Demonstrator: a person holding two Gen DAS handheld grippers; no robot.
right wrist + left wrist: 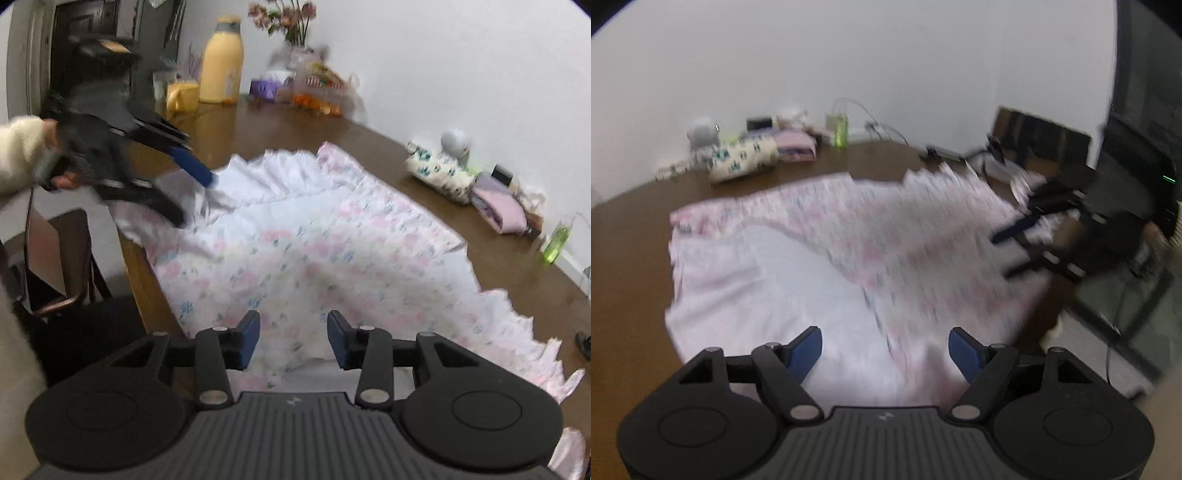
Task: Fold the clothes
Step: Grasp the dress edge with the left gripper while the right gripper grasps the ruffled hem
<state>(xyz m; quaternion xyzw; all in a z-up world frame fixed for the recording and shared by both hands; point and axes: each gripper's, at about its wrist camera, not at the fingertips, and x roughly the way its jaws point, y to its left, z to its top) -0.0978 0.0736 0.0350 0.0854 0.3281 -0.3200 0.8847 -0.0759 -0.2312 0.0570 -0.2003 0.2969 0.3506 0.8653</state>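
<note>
Closest to the left wrist camera, the left gripper [885, 350], black with blue finger pads, has its jaws spread wide and holds nothing. Just beyond it lies a thin white garment with a pale pink and blue floral print and a ruffled edge [849, 251], spread nearly flat across a dark brown wooden table [635, 236]. Part of it is turned over, showing a plain white underside nearest this gripper. Motion blur smears the print and the frilled hem.

In the right wrist view, the right gripper [293, 339] hovers over the floral cloth with its jaws also parted and empty. Its lower body is cut off by the frame. The garment's near edge hangs over the table's side.

Along the far wall sit a rolled cream cloth with dark green motifs [744, 158], a folded pink cloth [798, 146] and a small green bottle [841, 131], all soft and hard to make out. At the table's other end stand a tall yellow bottle with a grey cap [221, 59] and blurred pink flowers [284, 18].

A cream fuzzy sleeve [20, 155] enters from the left, its hand mostly hidden behind the gripper handle.
</note>
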